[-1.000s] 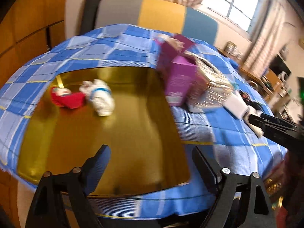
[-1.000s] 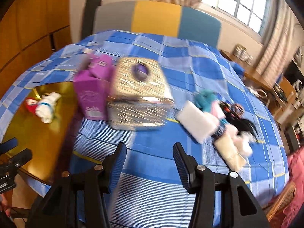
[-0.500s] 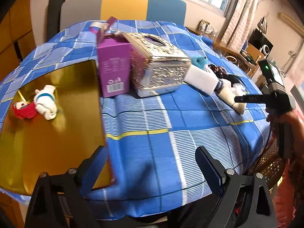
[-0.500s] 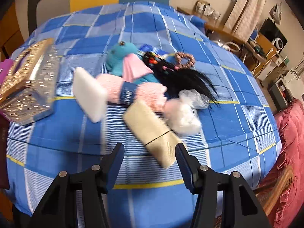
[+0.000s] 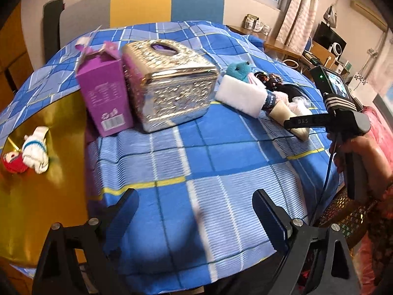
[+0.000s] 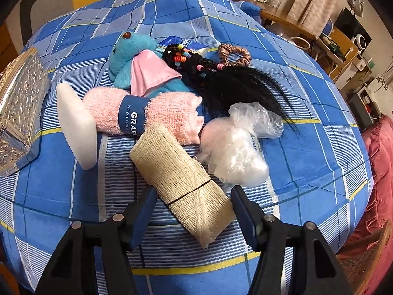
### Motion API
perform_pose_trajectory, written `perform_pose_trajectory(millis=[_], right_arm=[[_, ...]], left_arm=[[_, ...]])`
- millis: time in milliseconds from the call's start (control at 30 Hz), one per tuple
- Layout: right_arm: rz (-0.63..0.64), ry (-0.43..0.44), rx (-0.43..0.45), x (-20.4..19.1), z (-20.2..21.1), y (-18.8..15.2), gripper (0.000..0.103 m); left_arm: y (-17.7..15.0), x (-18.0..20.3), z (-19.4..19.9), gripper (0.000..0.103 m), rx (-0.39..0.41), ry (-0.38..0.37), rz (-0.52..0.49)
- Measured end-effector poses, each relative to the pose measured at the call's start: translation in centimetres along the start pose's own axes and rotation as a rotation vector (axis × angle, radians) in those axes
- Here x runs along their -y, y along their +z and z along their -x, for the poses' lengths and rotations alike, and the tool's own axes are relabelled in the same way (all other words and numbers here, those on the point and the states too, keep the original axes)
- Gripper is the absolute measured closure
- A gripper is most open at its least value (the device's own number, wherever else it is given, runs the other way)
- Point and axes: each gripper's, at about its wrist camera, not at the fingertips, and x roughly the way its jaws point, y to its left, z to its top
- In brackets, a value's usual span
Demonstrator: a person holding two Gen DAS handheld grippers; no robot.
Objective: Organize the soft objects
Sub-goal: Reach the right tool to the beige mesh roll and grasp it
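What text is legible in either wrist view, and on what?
"GRA" over "WOOD FIBE", both cut off: dark blue band around the rolled pink towel.
"DAS": side of the right gripper, seen from the left wrist view.
Purple carton: barcode and small print, too blurred to read.
Blue packet behind the teal plush: white lettering, too small to read.

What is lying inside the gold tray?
Inside the gold tray lie a white sock and a red soft toy, touching each other. The tray's near corner is hidden by the left gripper.
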Motion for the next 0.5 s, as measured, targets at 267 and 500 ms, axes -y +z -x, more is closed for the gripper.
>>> perform_pose_trajectory(millis=[267, 500], right_arm=[[-0.074, 0.080, 0.087, 1.1, 1.8, 0.1, 0.095], [-0.094, 0.198, 0.061, 1.4, 1.2, 0.5, 0.080]], left_arm=[[3.4, 3.8, -1.8, 0.009, 0.036, 0.009, -0.065], [6.0, 6.0, -3.9, 0.009, 0.033, 0.024, -0.100]])
